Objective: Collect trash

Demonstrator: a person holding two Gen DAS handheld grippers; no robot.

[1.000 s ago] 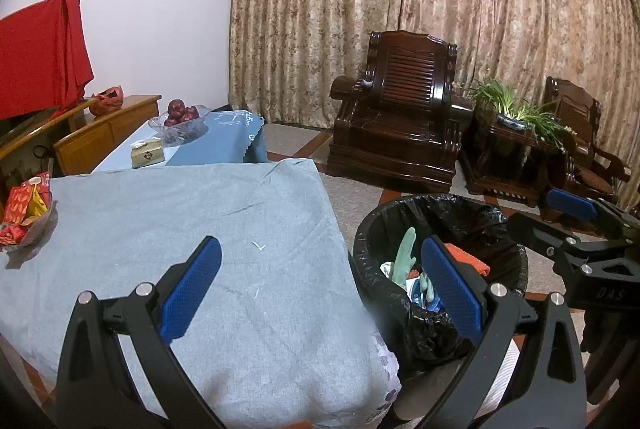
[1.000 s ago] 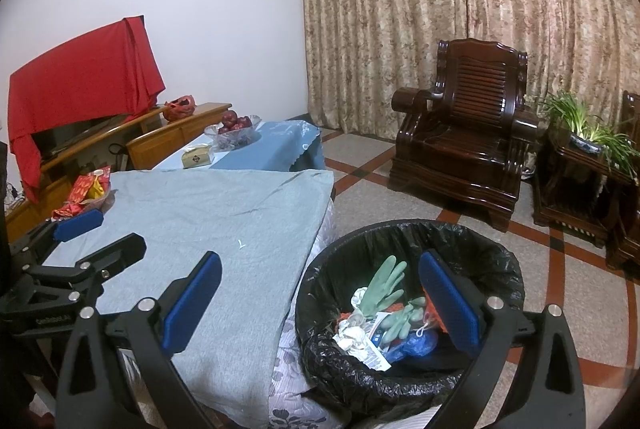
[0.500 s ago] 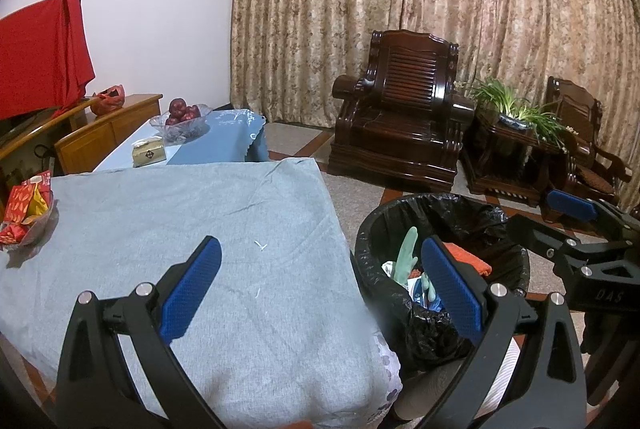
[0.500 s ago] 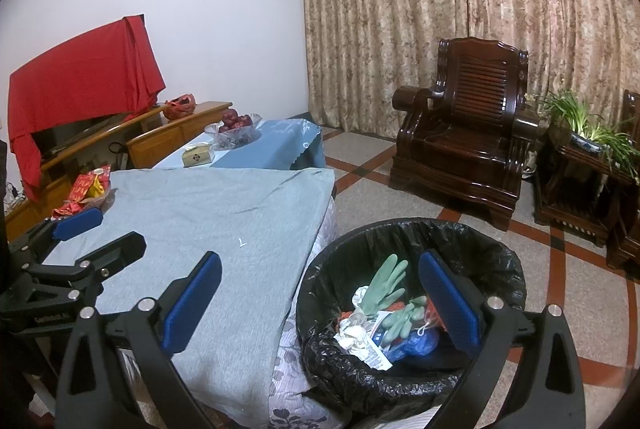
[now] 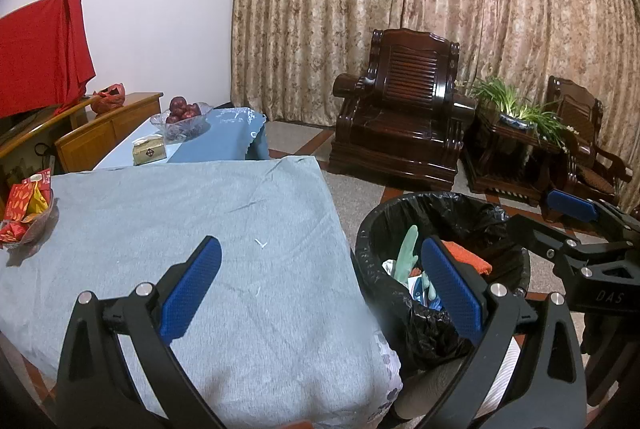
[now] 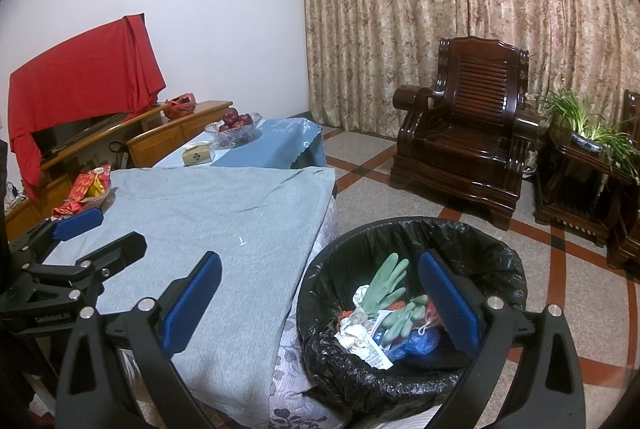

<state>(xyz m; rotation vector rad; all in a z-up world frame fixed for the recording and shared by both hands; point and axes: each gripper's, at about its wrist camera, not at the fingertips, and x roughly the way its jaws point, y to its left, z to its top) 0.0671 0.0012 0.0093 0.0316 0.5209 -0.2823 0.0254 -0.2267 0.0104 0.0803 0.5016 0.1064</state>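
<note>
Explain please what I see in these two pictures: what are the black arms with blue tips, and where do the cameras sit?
There is no robot arm: a person holds two hand tools, each with a camera looking forward along its two fingers. One picture comes from the left gripper, the other from the right gripper. Both are open and hold nothing. Each also shows at the edge of the other's picture. Ahead lies a table under a grey cloth, bare except for a small white scrap and snack packets. Beside it stands a black-lined trash bin holding green gloves and wrappers.

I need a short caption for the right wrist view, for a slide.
Open right gripper above grey cloth and bin holding green gloves.
</note>
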